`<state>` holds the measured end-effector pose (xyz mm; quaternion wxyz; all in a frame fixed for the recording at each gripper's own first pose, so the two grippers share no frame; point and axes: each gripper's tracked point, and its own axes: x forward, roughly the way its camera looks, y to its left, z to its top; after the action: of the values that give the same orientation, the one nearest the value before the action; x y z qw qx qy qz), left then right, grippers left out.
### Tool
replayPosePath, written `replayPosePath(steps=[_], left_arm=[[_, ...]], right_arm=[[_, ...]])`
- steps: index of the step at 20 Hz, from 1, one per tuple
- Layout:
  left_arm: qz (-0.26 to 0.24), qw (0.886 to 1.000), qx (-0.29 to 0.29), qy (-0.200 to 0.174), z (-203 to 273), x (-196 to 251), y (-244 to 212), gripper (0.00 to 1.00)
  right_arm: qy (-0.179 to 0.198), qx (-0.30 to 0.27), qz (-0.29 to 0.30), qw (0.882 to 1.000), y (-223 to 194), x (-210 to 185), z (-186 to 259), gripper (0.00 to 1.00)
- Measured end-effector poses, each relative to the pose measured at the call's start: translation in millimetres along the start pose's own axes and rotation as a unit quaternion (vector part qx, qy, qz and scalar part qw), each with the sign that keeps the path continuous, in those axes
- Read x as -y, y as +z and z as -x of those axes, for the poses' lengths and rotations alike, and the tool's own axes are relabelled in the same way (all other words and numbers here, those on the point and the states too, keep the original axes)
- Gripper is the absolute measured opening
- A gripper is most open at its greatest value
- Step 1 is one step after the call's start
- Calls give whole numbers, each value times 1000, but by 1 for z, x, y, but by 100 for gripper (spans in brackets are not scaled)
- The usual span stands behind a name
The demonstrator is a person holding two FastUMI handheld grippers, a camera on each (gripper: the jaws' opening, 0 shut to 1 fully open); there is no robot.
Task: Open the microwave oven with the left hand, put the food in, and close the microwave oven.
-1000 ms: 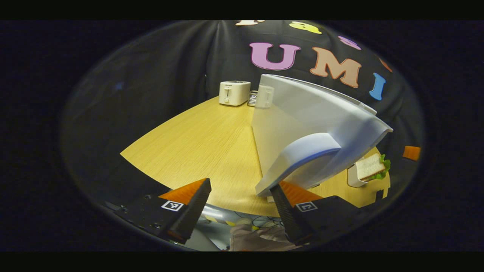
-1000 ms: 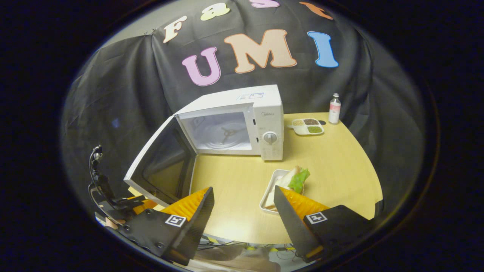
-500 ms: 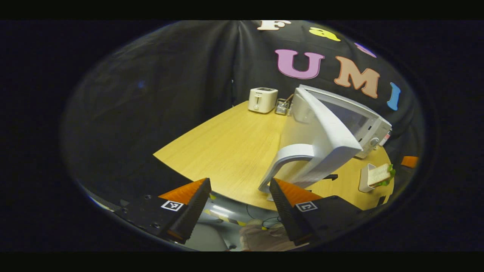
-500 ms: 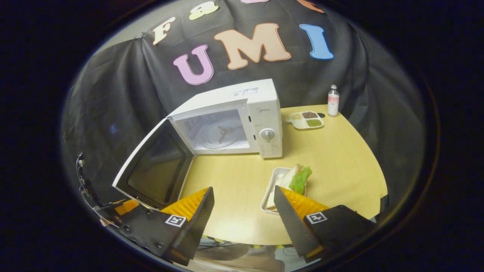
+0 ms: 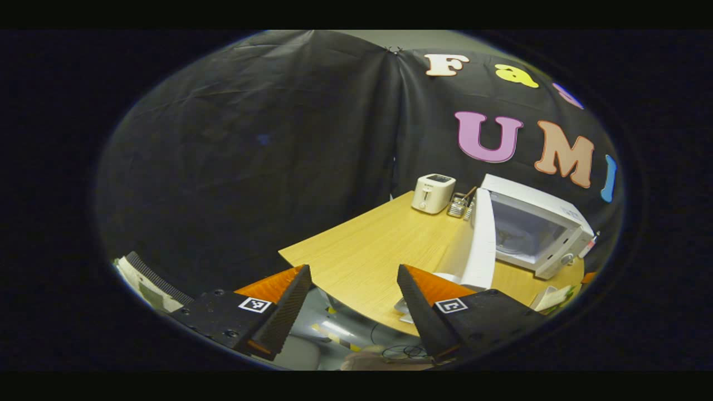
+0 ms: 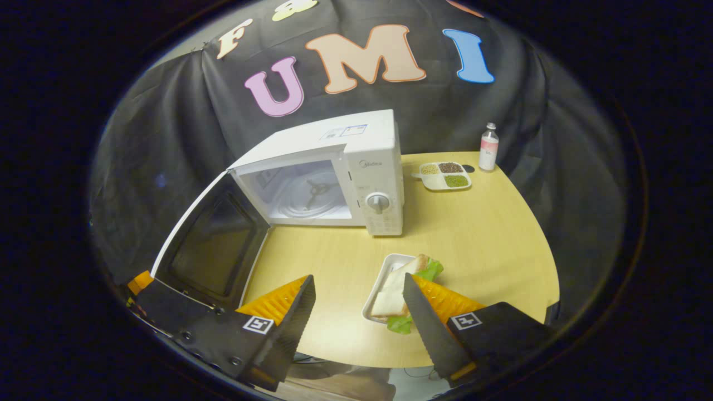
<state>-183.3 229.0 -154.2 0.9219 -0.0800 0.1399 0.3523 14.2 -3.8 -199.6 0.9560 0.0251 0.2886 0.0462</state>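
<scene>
The white microwave (image 6: 356,167) stands at the back of the wooden table (image 6: 490,239) with its door (image 6: 214,245) swung wide to the left and its cavity bare. A sandwich with lettuce (image 6: 404,278) lies in a white tray (image 6: 384,264) in front of it. My right gripper (image 6: 359,309) hovers open just short of the tray, with its right finger overlapping the tray's near end. My left gripper (image 5: 351,301) is open and holds nothing, off the table's near-left edge. From there the microwave (image 5: 535,228) and the door's edge (image 5: 483,245) lie ahead to the right.
A toaster (image 5: 433,193) and a utensil holder (image 5: 459,205) stand at the table's far left corner. A divided dish of grains (image 6: 444,175) and a small bottle (image 6: 488,155) stand right of the microwave. Cables lie on the floor (image 5: 356,334) below the left gripper.
My left gripper has drawn back from the door handle, away from the table; the door stands wider open. My right gripper has moved closer to the sandwich tray.
</scene>
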Motion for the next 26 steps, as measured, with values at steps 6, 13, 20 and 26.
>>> replayPosePath(steps=[6, 13, 20, 26], left_arm=[[17, 999, 25, -20, 14, 31, 8, 91], [43, 998, 29, -26, 26, 37, 6, 87], [28, 999, 24, -39, 40, 56, -2, 91], [10, 998, 32, -55, 46, 73, 2, 91]], right_arm=[[-32, -37, -11, 999, 6, 38, -12, 99], [-60, -133, -21, 989, -32, 80, -32, 99], [-36, -194, -41, 979, -52, 82, -58, 99], [-15, -238, -58, 969, -73, 71, -71, 99]])
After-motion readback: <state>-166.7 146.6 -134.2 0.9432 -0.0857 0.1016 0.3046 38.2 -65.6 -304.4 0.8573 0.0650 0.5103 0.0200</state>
